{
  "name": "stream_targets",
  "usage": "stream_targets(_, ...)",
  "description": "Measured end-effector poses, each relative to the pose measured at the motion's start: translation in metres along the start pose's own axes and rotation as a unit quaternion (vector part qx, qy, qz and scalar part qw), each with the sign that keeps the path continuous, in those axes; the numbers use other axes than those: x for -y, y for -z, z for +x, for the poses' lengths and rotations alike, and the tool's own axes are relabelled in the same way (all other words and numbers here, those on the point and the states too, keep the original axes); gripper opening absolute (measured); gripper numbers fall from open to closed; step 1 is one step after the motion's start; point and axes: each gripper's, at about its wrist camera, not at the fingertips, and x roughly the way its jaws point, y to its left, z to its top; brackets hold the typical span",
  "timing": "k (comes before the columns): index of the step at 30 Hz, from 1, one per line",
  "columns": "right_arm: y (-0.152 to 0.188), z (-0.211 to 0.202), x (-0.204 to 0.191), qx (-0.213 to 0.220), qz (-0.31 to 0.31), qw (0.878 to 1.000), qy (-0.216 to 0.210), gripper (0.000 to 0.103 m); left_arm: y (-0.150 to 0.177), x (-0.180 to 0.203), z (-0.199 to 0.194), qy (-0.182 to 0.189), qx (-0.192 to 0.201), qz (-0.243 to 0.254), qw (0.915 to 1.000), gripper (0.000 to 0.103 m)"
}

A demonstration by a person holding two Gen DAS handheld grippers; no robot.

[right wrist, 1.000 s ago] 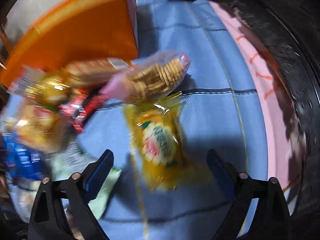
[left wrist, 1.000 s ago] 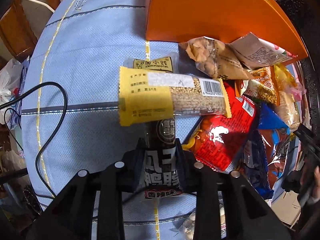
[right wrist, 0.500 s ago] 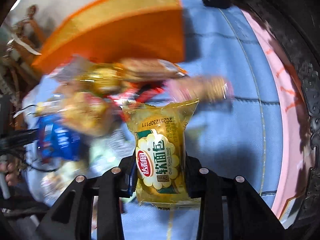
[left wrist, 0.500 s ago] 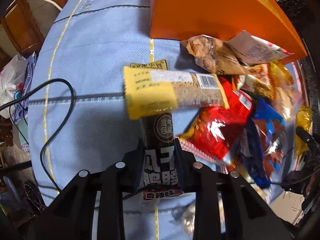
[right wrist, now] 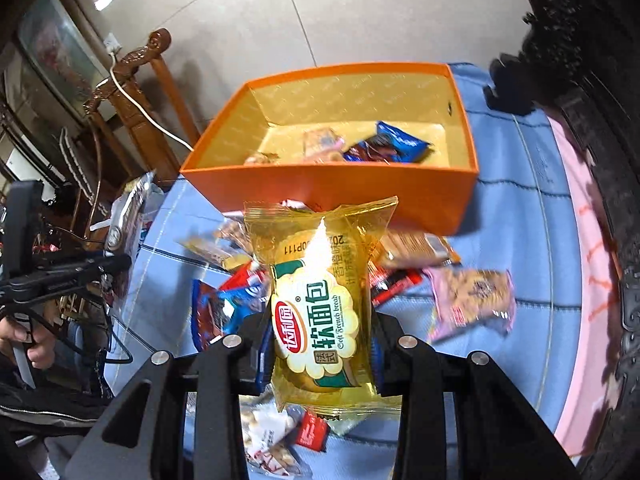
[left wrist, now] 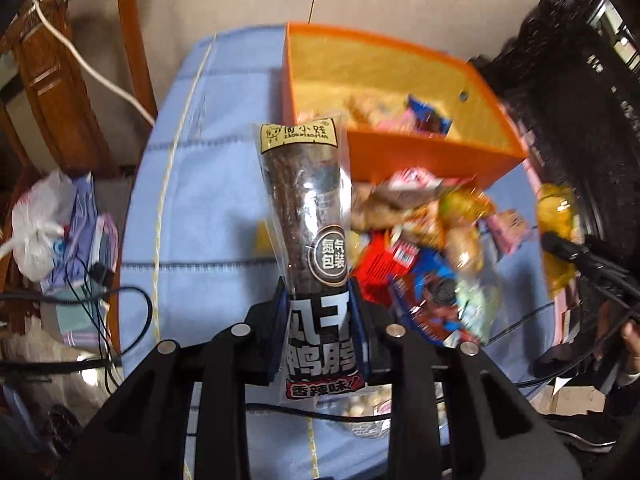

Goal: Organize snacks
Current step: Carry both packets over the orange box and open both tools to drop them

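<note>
Centrally, in the left wrist view, the left gripper (left wrist: 320, 332) is clamped on the lower end of a long dark duck-neck snack pack (left wrist: 310, 216), which stands upright between its pads with its yellow header toward 12 o'clock. An open orange box (left wrist: 424, 152) lies on the blue tablecloth (left wrist: 200, 184) at 1 o'clock from the pack, with a few wrapped snacks on its floor. A loose pile of snack packets (left wrist: 424, 248) lies on the cloth at 3 o'clock from the pack, just in front of the box.

In the right wrist view, the right gripper (right wrist: 318, 344) pinches a yellow soft French bread packet (right wrist: 320, 300), its jaws having just closed on it. The box lies at 12 o'clock beyond the packet; a pink biscuit packet (right wrist: 472, 300) lies on the cloth at 3 o'clock.
</note>
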Motion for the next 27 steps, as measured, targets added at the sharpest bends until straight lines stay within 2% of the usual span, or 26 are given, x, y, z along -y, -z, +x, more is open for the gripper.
stream_targets(5, -0.016, -0.003, -0.002, 0.019, 0.0, 1.0, -0.006, 0.036, -0.03, 0.008, -0.014, 0.012, 0.036, 0.002, 0.9993, 0.027)
stream_targets(9, -0.046, -0.009, 0.001, 0.053, 0.008, 0.999, -0.011, 0.036, -0.071, 0.021, -0.015, 0.02, 0.056, 0.016, 0.9981, 0.028)
stream_targets(13, -0.078, 0.0, 0.008, 0.076, 0.018, 0.997, -0.005, 0.036, -0.122, 0.039, 0.003, 0.053, 0.067, 0.025, 0.9961, 0.03)
stream_targets(16, -0.108, 0.018, 0.013, 0.089, 0.03, 0.996, -0.001, 0.037, -0.157, 0.056, 0.032, 0.058, 0.049, 0.029, 0.9967, 0.031)
stream_targets(20, -0.133, 0.052, 0.023, 0.082, 0.051, 0.995, 0.011, 0.037, -0.185, 0.068, 0.069, 0.056, 0.02, 0.017, 0.9981, 0.032)
stream_targets(22, -0.137, 0.067, 0.028, 0.073, 0.064, 0.995, 0.015, 0.037, -0.192, 0.071, 0.088, 0.037, 0.008, 0.014, 0.9992, 0.033)
stream_targets(24, -0.138, 0.084, 0.034, 0.055, 0.081, 0.995, 0.024, 0.04, -0.193, 0.071, 0.1, 0.024, -0.002, 0.006, 0.9997, 0.044)
stream_targets(25, -0.137, 0.089, 0.036, 0.045, 0.088, 0.995, 0.029, 0.045, -0.192, 0.068, 0.104, 0.012, -0.005, -0.002, 0.9999, 0.049)
stream_targets(26, -0.136, 0.09, 0.037, 0.042, 0.094, 0.994, 0.038, 0.064, -0.191, 0.067, 0.105, 0.005, -0.006, -0.006, 1.0, 0.069)
stream_targets(27, -0.133, 0.087, 0.037, 0.046, 0.099, 0.993, 0.052, 0.079, -0.189, 0.063, 0.104, -0.003, -0.001, -0.013, 0.9999, 0.089)
